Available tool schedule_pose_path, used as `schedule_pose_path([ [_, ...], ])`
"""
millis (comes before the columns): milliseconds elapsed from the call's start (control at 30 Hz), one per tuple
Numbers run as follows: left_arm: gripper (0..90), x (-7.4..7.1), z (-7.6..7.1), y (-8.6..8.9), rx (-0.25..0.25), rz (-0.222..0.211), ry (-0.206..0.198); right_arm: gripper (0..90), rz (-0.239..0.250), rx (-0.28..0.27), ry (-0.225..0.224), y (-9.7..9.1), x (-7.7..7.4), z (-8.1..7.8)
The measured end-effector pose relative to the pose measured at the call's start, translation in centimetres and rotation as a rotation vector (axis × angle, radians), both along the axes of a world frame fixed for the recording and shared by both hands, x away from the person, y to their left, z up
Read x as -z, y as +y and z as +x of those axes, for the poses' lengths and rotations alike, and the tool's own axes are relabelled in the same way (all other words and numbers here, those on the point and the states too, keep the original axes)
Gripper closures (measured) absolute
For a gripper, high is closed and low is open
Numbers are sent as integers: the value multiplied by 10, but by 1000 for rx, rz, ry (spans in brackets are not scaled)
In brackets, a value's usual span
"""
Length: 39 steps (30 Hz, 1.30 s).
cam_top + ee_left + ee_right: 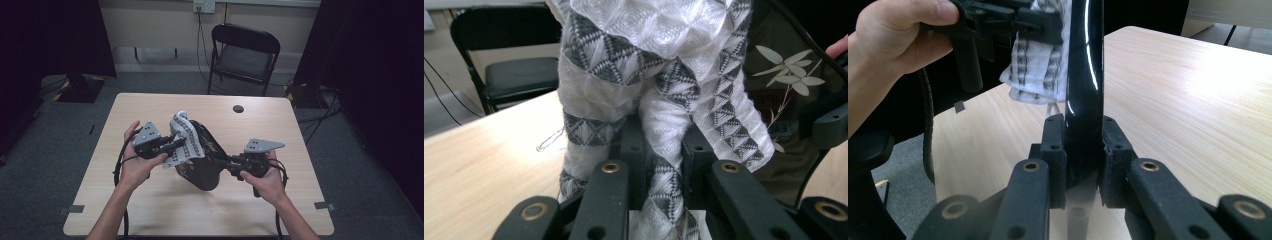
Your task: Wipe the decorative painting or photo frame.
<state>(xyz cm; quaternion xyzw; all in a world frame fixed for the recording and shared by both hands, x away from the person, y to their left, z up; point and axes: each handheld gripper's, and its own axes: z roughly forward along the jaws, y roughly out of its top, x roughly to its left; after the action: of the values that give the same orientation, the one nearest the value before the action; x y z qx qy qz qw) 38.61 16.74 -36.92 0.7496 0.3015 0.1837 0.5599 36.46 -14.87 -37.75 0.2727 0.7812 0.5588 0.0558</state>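
1. Spanning the middle of the high view, a light wooden table on grey carpet; a small dark round spot lies near its far edge.
2. Black folding chair beyond the far side, against a pale wall with a socket and cables hanging from it. Dark curtains to left and right.
3. Container: a black glossy dish with a pale leaf pattern inside, held tilted on edge above the table centre. What sits inside it I cannot tell; the cloth lies against its far-left part.
4. Right gripper: jaws clamped on the dish's rim, which stands edge-on between the pads in the right gripper view.
5. Left gripper: jaws pinched together on a white cloth with grey triangle bands, bunched and pressed against the dish.
6. Both hands are near the table centre, left hand, right hand.
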Motion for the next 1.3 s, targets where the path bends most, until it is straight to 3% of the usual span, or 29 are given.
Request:
schedule_pose_path([
  [67, 770, -3, 1, 1, -4, 1, 1, 773, -1, 1, 0, 1, 0, 0],
  [167, 770, -10, 1, 1, -8, -31, -6, 774, 1, -1, 0, 1, 0, 1],
  [367, 766, -30, 2, -5, 5, -131, -43, 774, 3, -4, 3, 0, 0, 1],
  [467, 763, -34, 0, -8, -6, -104, -76, 774, 5, -3, 1, 0, 1, 1],
  [567, 764, -27, -1, -10, -6, -62, -87, 772, 5, -2, 2, -1, 1, 1],
  [600, 763, -24, -1, -11, -6, -35, -83, 771, 5, -2, 3, -1, 1, 1],
  [733, 760, -8, -2, -9, -8, 9, -58, 770, 4, 2, 2, 0, 1, 1],
  [800, 748, 1, -1, -8, 5, 40, -5, 768, 6, 5, 5, 0, 1, 1],
  [867, 754, 8, 1, -5, 3, 45, 6, 766, 6, 6, 6, 1, 1, 1],
  [1000, 770, 9, 3, -2, -3, 23, 30, 765, 5, 7, 6, 1, 1, 2],
  [1167, 769, 0, 2, -3, 19, -78, 21, 768, 6, 3, 7, 0, 1, 2],
  [1300, 767, 0, 3, -9, 18, -96, 9, 767, 4, 6, 5, -1, 1, 2],
])
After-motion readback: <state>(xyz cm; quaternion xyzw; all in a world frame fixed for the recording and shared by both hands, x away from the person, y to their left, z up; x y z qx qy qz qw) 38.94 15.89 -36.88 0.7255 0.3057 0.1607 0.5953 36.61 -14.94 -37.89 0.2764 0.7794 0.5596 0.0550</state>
